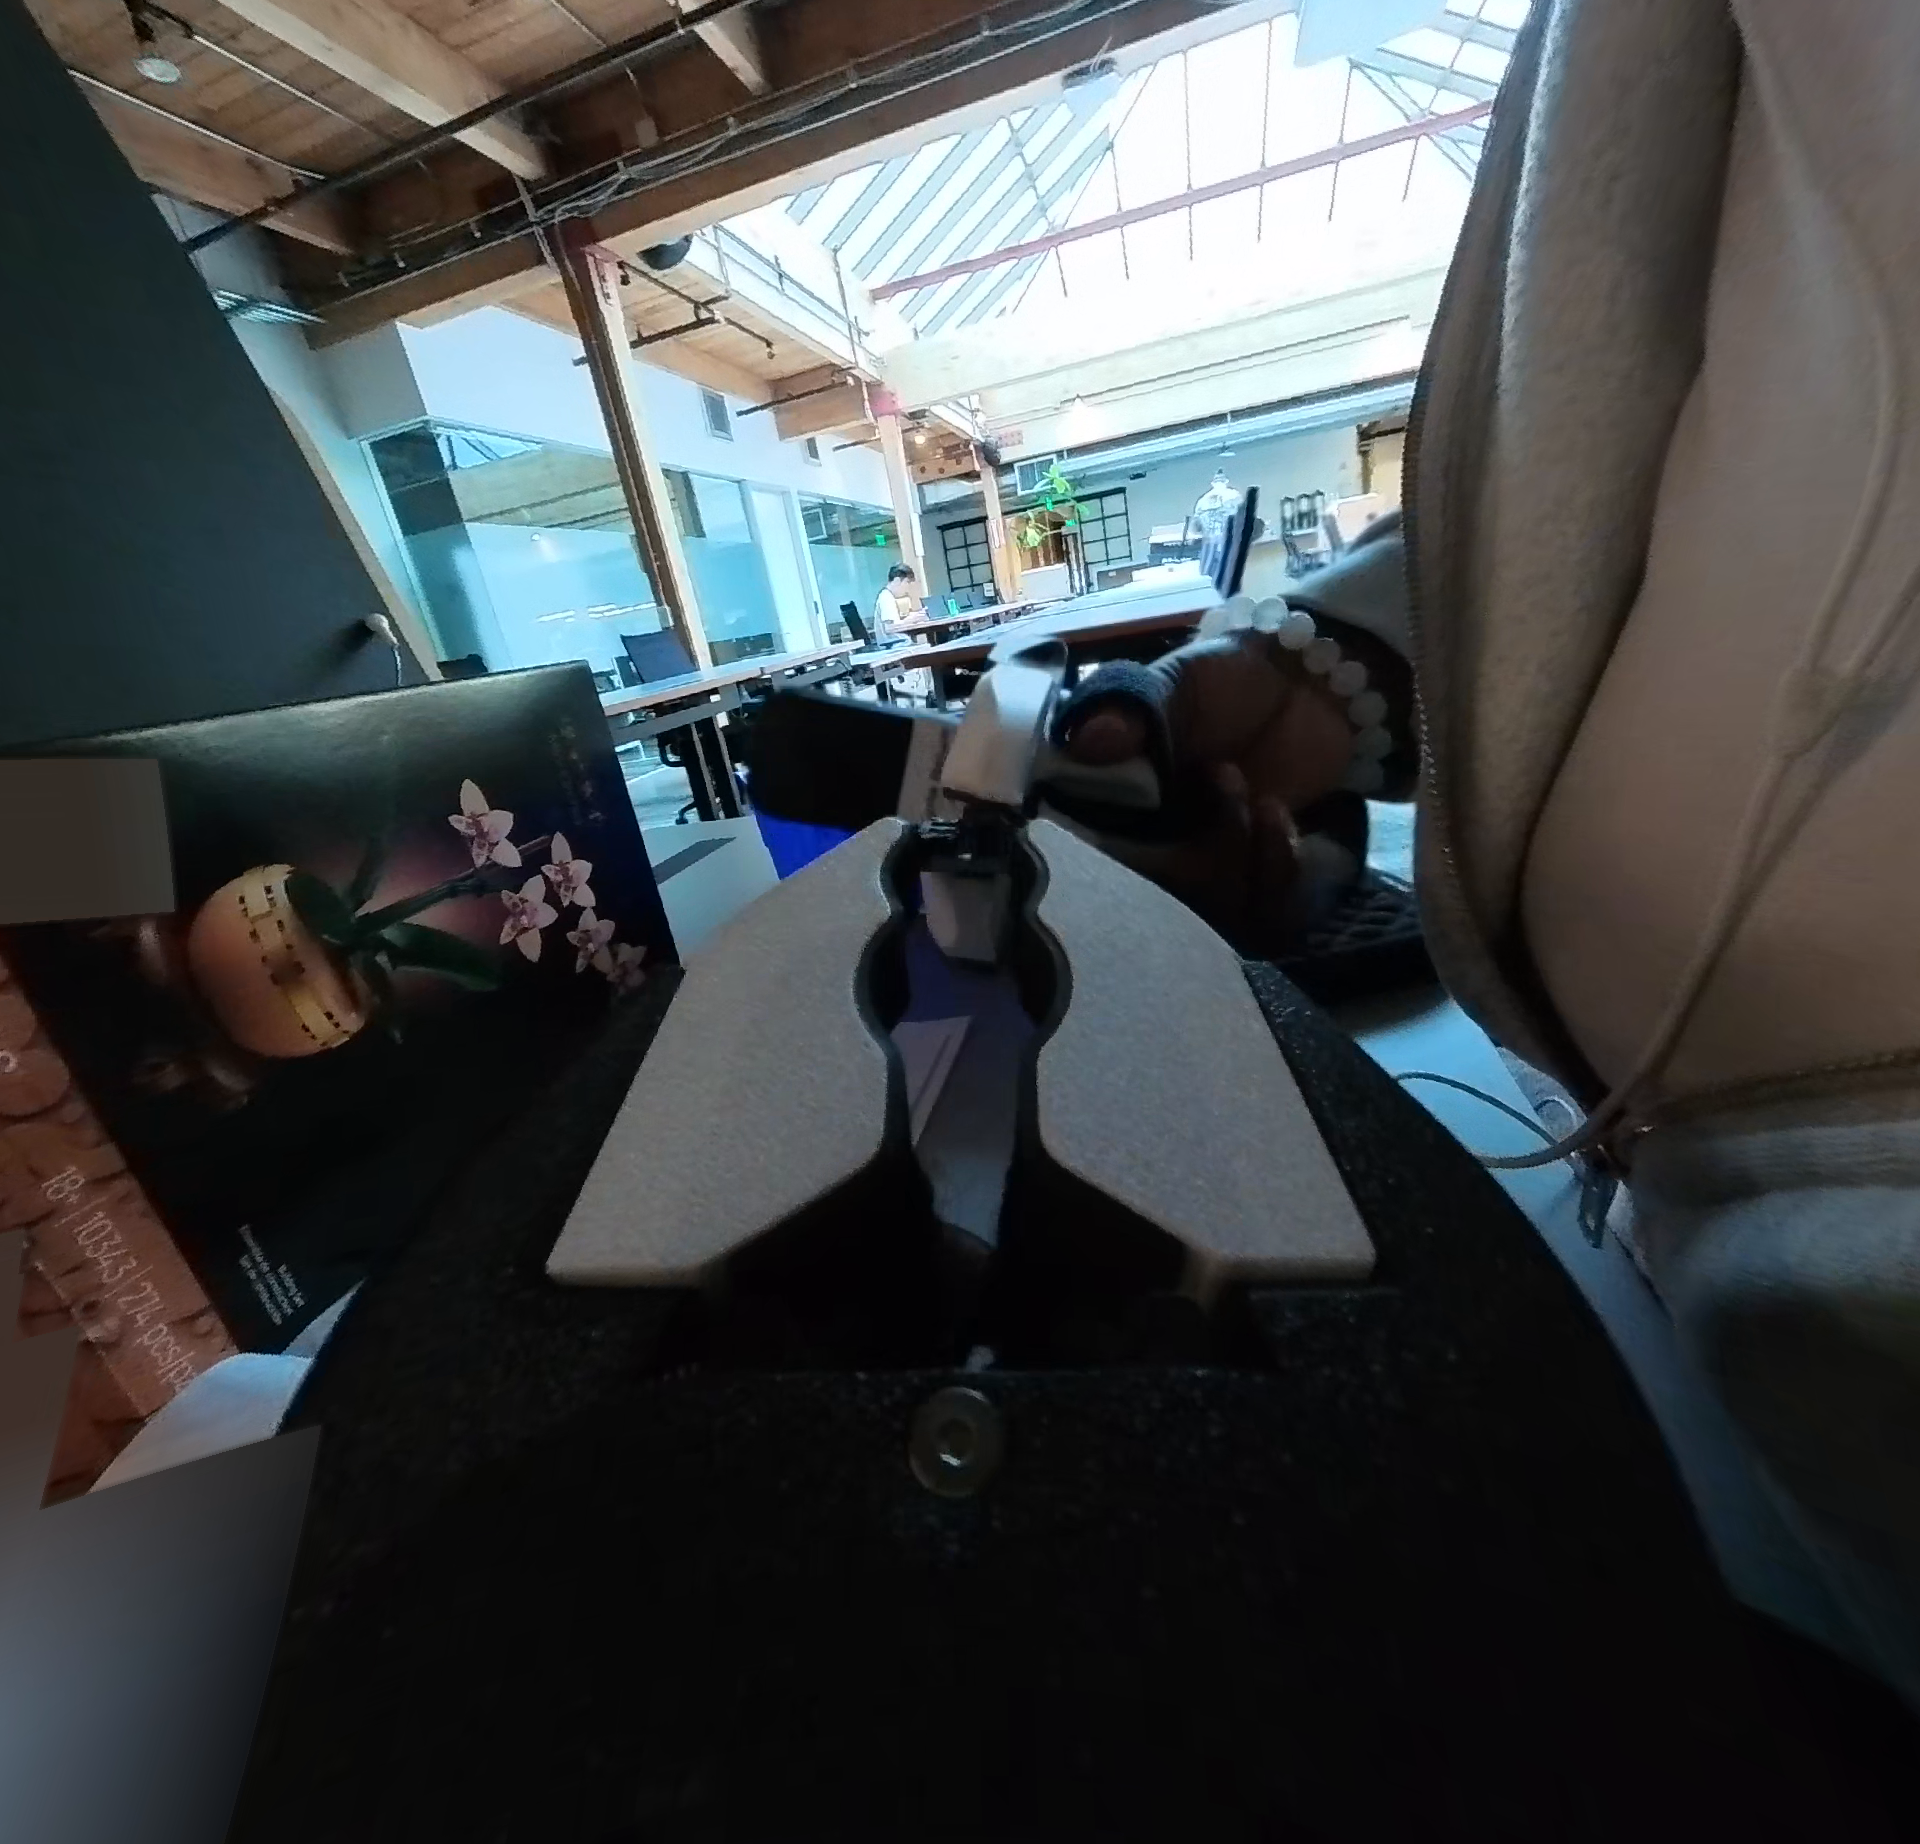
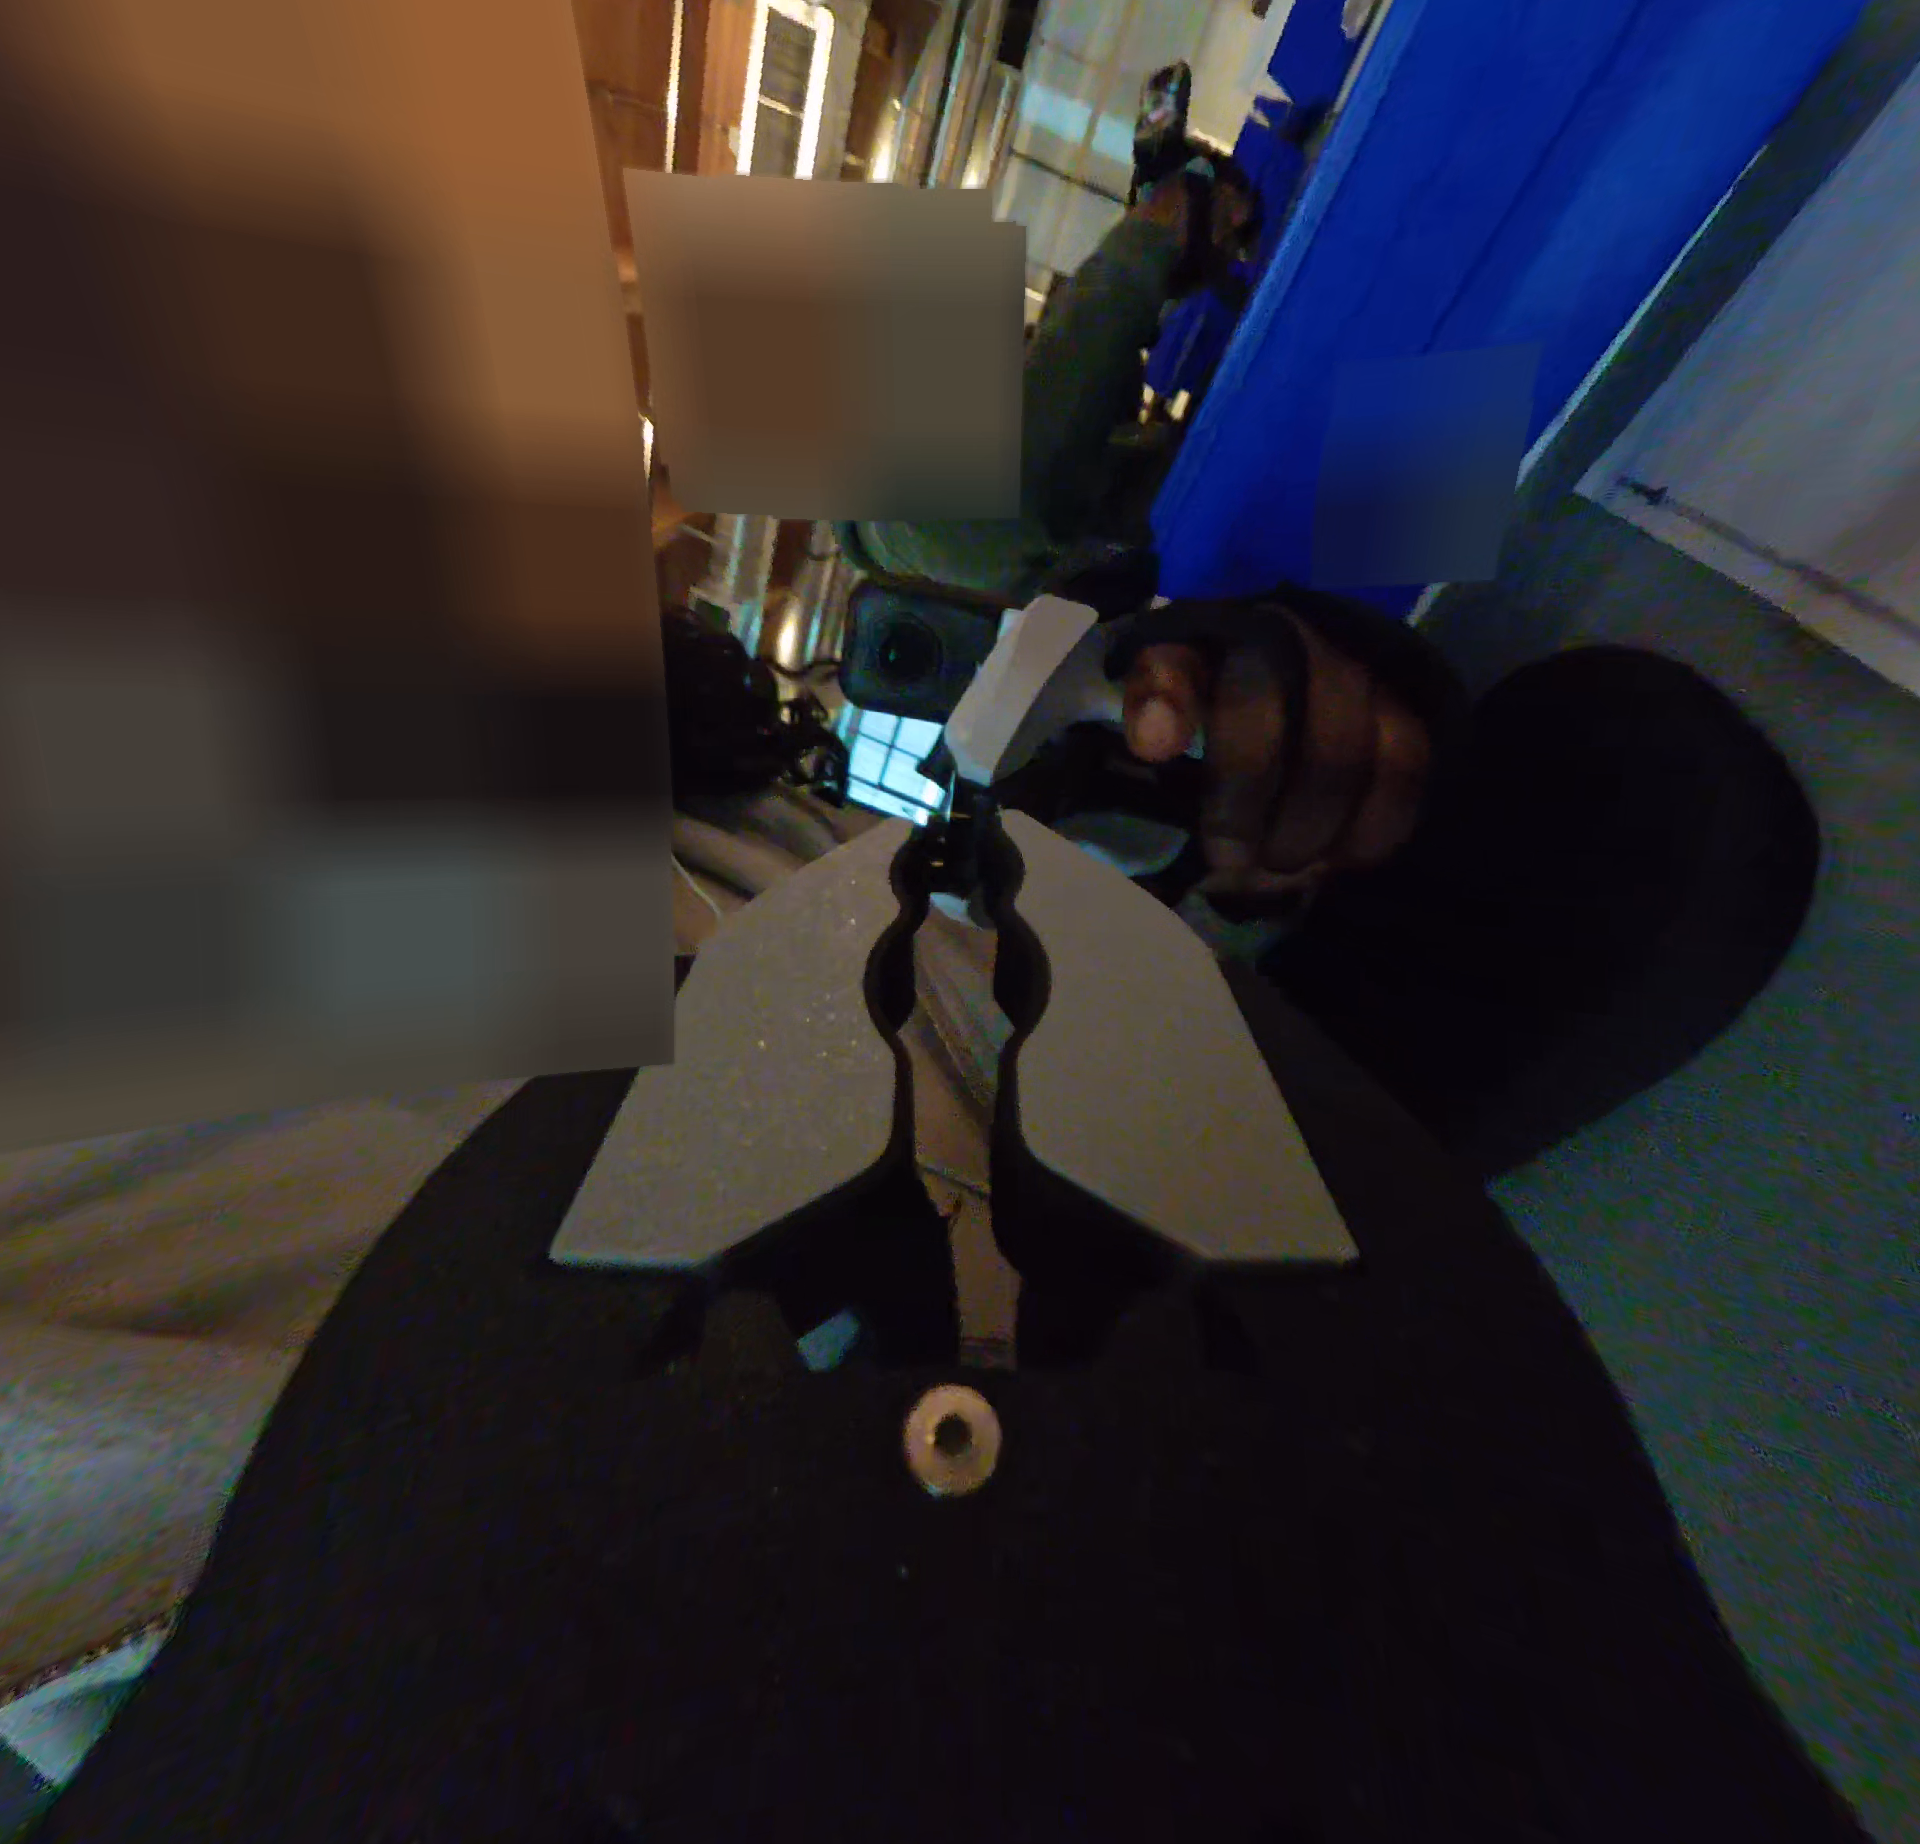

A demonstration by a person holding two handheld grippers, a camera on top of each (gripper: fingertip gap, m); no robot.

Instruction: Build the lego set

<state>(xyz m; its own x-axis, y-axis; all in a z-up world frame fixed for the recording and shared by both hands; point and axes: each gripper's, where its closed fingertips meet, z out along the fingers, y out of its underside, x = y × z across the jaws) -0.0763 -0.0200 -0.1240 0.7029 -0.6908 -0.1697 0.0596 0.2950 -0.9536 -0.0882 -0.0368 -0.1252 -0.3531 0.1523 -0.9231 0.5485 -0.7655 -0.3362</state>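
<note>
The left gripper (image 1: 961,838) has its grey fingers (image 1: 790,973) drawn close and pinching a small black piece (image 1: 958,844) at the tips, just above the centre of the left wrist view. The right gripper (image 2: 961,838) meets it there; its fingers (image 2: 800,984) are likewise nearly together and closed on the same small black piece (image 2: 951,849), which hangs between the two tools, clear of the counter (image 1: 1455,1077). Each view shows the opposite gripper's pale fingers and the gloved hand (image 1: 1226,745) behind them to the right of centre. A dark printed box with a flower picture (image 1: 343,921) stands at the left of the left wrist view. A cream zipped garment (image 1: 1662,651) fills its right edge. In judgement, both grips sit at the very tips, so a steady, aligned hold would be prudent.
</note>
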